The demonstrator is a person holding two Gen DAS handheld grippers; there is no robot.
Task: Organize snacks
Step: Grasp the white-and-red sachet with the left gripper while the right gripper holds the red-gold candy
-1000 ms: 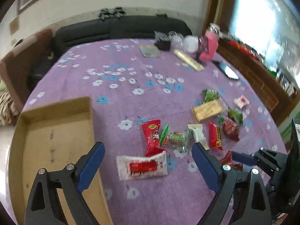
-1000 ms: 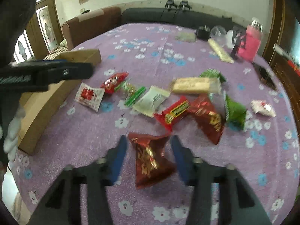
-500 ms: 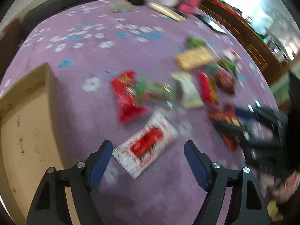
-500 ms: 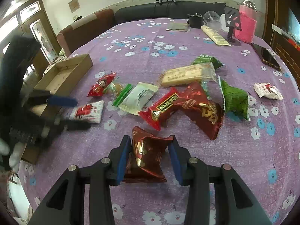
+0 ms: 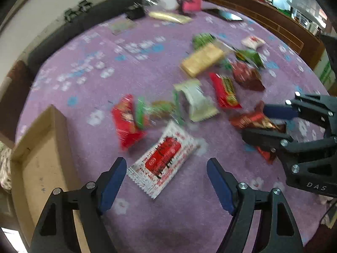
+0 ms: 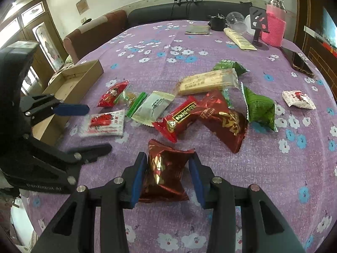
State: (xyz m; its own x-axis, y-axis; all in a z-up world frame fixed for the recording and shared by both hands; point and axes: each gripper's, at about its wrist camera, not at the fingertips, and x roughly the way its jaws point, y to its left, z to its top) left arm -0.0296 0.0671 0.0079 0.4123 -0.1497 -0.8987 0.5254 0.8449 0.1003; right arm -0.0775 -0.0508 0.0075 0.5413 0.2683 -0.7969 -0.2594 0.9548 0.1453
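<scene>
The left tool, closing, straddles the light, crinkly white-and-red snack packet; pinch across its flat middle. The right tool pinches a puffy dark-red foil pouch.

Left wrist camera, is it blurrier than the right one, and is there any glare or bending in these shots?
Left wrist view: motion-smeared, the snacks streak, though the white and red packet stays legible; the window top right is blown out. Right wrist view: sharp, print readable on the dark red packet, glints on its foil. Both views: strong fisheye bending and dark corners.
</scene>
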